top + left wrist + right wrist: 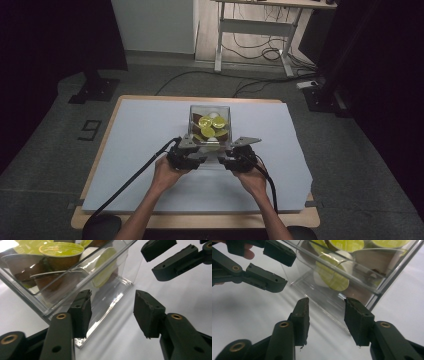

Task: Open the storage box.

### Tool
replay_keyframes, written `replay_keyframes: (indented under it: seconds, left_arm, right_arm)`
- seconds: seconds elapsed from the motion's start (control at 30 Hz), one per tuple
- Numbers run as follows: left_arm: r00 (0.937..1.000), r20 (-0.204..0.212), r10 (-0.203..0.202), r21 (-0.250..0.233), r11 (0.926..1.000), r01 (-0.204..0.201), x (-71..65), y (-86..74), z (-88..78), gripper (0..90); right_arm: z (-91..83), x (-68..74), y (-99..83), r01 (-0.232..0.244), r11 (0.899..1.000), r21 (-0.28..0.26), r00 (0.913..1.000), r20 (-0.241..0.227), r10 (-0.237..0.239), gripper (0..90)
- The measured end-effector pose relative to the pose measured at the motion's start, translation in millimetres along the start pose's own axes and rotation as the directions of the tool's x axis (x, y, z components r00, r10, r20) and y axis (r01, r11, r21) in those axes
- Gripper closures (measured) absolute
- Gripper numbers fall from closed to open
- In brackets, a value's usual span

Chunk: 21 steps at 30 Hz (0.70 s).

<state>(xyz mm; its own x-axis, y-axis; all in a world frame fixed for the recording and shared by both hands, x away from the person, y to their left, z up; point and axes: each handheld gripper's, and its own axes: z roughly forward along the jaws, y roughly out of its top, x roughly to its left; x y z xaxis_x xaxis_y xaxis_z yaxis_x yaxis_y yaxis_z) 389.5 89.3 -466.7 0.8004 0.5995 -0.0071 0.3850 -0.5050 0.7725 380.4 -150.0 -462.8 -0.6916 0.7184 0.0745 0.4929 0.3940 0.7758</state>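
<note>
Both tools, left tool (111,312) and right tool (327,320), are standing half-open ahead of the clear box (210,125); I'm judging it rigid, slick, capsule-heavy, best pinched by its near wall.

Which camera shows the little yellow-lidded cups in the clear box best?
The right gripper view: the yellow-lidded cups sit close behind the clear box wall. The left gripper view also shows them close. The high view shows them small, from above.
</note>
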Motion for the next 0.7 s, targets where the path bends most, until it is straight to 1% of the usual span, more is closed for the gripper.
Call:
replay_keyframes:
  seconds: [0.1, 0.33, 0.53, 0.6, 0.7]
  left_arm:
    - [1.0000, -0.007, -0.003, -0.004, 1.0000, 0.003, 0.7, 0.9, 1.5, 52.5]
    - [0.9998, -0.020, -0.008, -0.016, 0.9998, 0.008, 0.8, 2.8, 3.0, 58.1]
    - [0.9995, -0.027, -0.018, -0.025, 0.9995, 0.018, 0.2, 3.5, 4.8, 62.6]
    - [0.9994, -0.028, -0.020, -0.029, 0.9994, 0.019, -0.2, 3.7, 5.1, 63.3]
    - [0.9991, -0.034, -0.026, -0.031, 0.9992, 0.025, -0.3, 4.0, 5.5, 65.3]
  right_arm:
    - [2.2, -1.3, 2.5, -0.004, 1.000, -0.013, 0.9999, 0.012, 0.004, 59.5]
    - [6.2, -2.7, 5.3, -0.008, 1.000, -0.024, 0.9996, 0.026, 0.009, 64.0]
    - [11.2, -3.3, 6.7, -0.006, 1.000, -0.027, 0.9993, 0.037, 0.007, 70.0]
    - [12.8, -3.8, 7.2, -0.011, 0.999, -0.033, 0.9995, 0.028, 0.012, 71.5]
    - [14.6, -2.2, 8.8, -0.005, 0.999, -0.044, 0.9997, 0.025, 0.006, 73.3]
